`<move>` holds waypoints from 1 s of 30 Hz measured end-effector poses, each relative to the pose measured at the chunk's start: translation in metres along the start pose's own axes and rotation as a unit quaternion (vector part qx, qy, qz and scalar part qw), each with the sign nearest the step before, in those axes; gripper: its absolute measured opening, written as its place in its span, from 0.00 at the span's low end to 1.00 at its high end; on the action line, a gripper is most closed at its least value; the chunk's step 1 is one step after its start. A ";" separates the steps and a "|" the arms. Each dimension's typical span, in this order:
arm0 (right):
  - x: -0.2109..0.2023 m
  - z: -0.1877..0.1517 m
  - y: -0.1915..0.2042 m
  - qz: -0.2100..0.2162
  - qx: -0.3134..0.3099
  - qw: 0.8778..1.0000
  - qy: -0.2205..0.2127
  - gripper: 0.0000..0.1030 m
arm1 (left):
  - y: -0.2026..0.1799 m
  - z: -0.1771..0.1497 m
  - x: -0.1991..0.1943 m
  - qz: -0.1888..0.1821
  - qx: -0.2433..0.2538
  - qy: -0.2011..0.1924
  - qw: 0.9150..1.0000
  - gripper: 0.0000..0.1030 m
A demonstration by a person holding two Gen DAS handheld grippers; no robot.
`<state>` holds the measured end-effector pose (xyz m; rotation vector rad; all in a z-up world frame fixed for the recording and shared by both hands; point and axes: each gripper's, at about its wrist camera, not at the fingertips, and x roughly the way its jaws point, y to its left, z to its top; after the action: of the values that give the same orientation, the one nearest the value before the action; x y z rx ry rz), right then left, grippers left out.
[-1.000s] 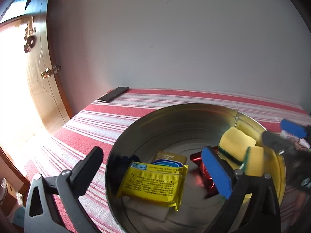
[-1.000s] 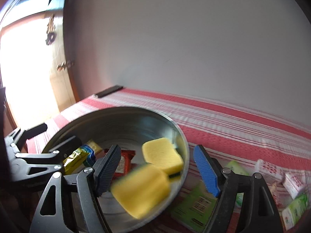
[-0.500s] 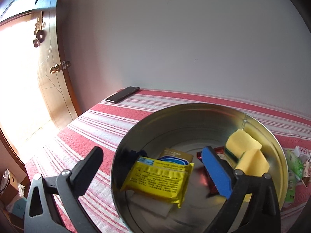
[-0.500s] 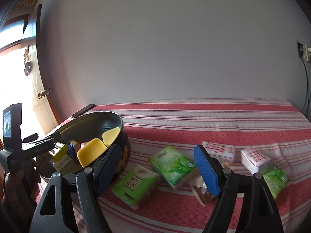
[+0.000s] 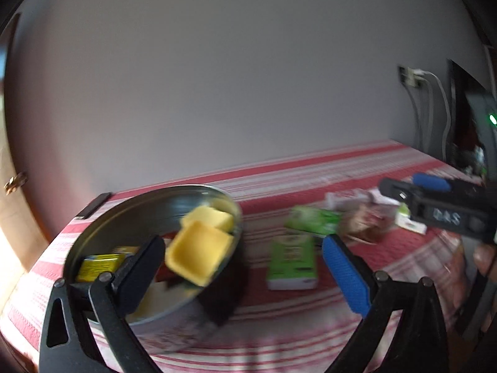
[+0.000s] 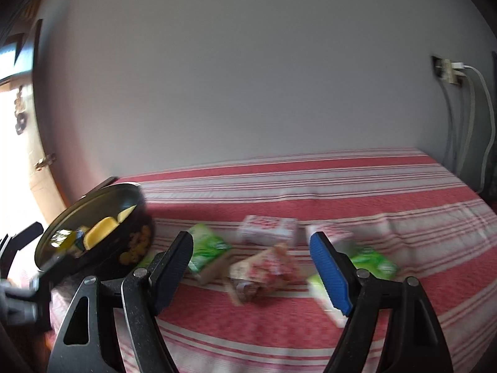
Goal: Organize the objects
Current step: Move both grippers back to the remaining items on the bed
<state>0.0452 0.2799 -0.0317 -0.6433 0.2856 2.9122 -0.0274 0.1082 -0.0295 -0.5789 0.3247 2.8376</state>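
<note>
A round metal tin (image 5: pixel 93 239) (image 6: pixel 93 205) sits at the left end of the red-striped cloth (image 6: pixel 310 186). Inside it lie two yellow sponges (image 5: pixel 198 250), a yellow packet (image 5: pixel 99 262) and a red wrapper. Loose on the cloth are green tissue packs (image 5: pixel 292 262) (image 6: pixel 206 250), red-patterned white packs (image 6: pixel 268 230) and a crumpled reddish packet (image 6: pixel 264 272). My left gripper (image 5: pixel 242 267) is open, hanging between the tin and a green pack. My right gripper (image 6: pixel 251 267) is open above the crumpled packet, holding nothing. Both views are blurred.
A dark phone (image 5: pixel 93 206) lies at the cloth's back left corner by the wall. A wooden door (image 6: pixel 34 168) stands at the left. Cables hang from a wall socket (image 6: pixel 449 71) at the right. A person's fingers (image 5: pixel 484 258) hold the right gripper's handle.
Both grippers have swung right, away from the tin. A second yellow sponge dropped into the tin from the right gripper. The loose packs have come into view.
</note>
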 end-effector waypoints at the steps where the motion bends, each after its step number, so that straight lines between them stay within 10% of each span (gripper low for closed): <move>1: -0.002 0.001 -0.005 -0.004 0.003 1.000 0.000 0.77 | -0.007 0.000 0.001 -0.007 0.008 0.001 1.000 1.00; 11: 0.002 -0.001 -0.043 -0.030 0.061 0.997 0.033 0.78 | -0.045 -0.005 0.046 -0.092 0.041 0.104 0.989 0.84; 30: 0.026 -0.009 -0.058 -0.104 0.029 0.986 0.127 0.81 | -0.047 -0.011 0.080 -0.102 0.031 0.183 0.977 0.83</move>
<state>0.0355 0.3371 -0.0597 -0.9741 0.3107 2.6132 -0.0831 0.1638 -0.0805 -1.0589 0.3887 2.5064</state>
